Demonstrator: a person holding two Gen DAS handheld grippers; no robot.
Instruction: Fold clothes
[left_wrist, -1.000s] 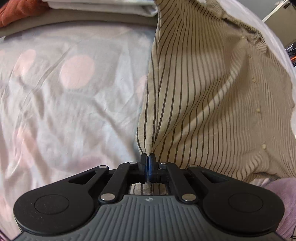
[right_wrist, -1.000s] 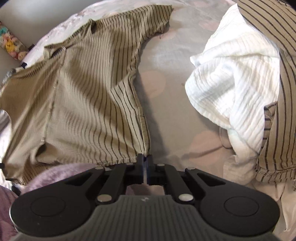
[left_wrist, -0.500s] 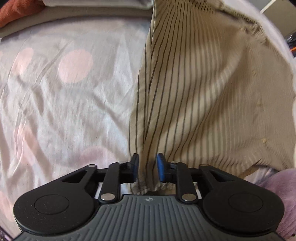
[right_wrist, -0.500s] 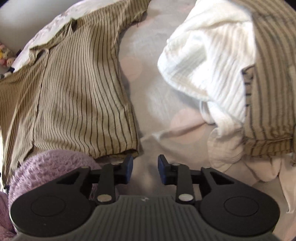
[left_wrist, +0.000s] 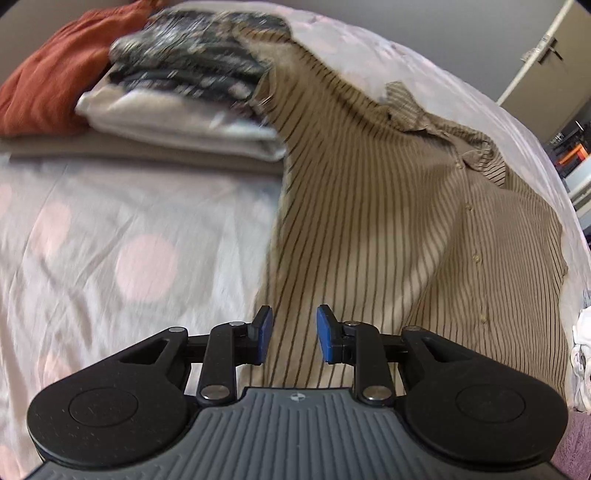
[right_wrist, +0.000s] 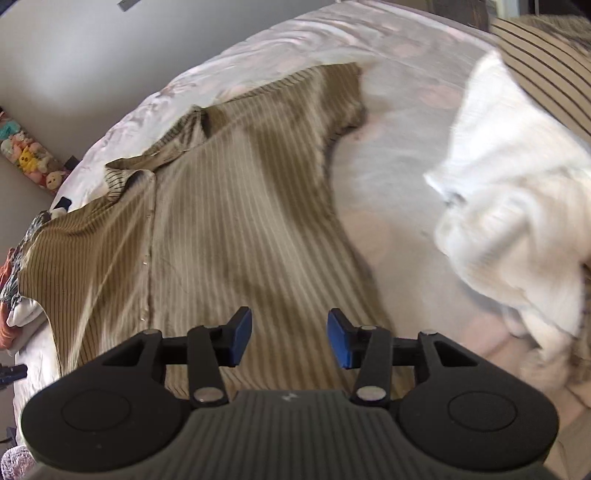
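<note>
A tan shirt with thin dark stripes lies spread flat on the bed, buttons up, collar toward the far side. In the right wrist view the same striped shirt fills the middle, one short sleeve reaching to the far right. My left gripper hovers above the shirt's hem near its left side edge, open, nothing between its blue pads. My right gripper hangs over the hem on the other side; its jaws are opening and hold nothing.
A stack of folded clothes with a rust-red garment sits at the far left of the bed. A crumpled white garment and another striped piece lie to the right. The pink-dotted sheet shows beside the shirt.
Both grippers were shut on the shirt's bottom corners; both have opened, let the hem drop and lifted away. The shirt now lies flat on the bed.
</note>
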